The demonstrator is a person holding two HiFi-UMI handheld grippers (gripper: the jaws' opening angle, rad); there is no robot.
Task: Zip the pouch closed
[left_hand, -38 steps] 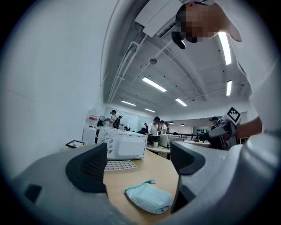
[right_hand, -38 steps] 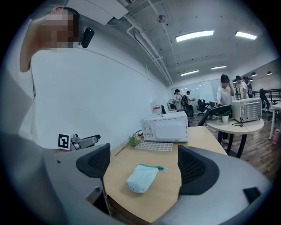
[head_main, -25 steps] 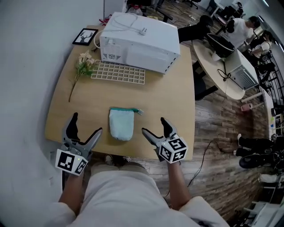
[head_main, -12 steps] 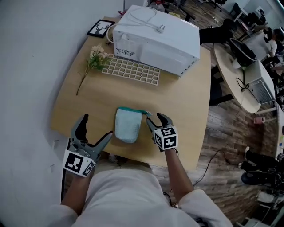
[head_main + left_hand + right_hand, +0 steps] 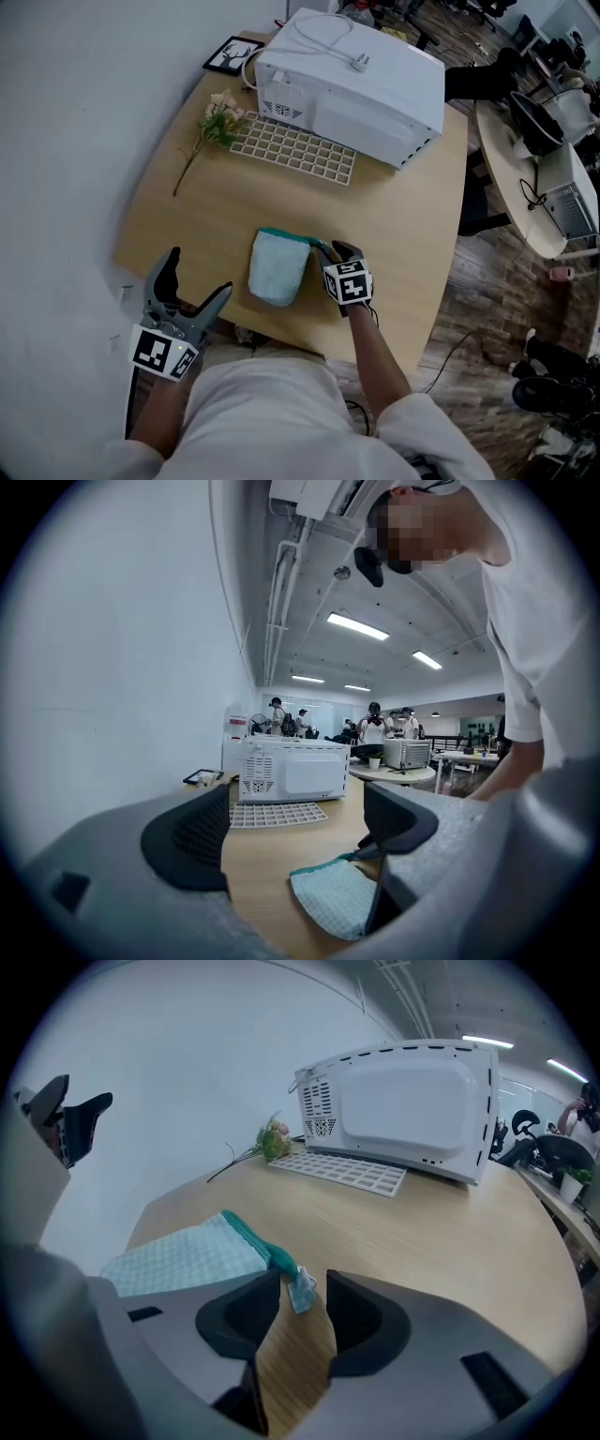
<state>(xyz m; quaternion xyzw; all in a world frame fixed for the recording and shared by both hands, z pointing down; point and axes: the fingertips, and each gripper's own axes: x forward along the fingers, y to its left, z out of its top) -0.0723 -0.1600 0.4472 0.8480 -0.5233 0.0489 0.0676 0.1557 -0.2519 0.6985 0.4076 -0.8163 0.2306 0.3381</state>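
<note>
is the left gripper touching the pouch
Apart. The head view shows bare table between the left gripper and the pouch; its jaws stand open and empty.

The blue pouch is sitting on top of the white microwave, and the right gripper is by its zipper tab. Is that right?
Not quite. The head view shows the pouch lying on the wooden table, in front of the microwave, not on top of it. The right gripper is by its zipper tab: the jaws are closing with the tab between them, not yet pinching it.
</note>
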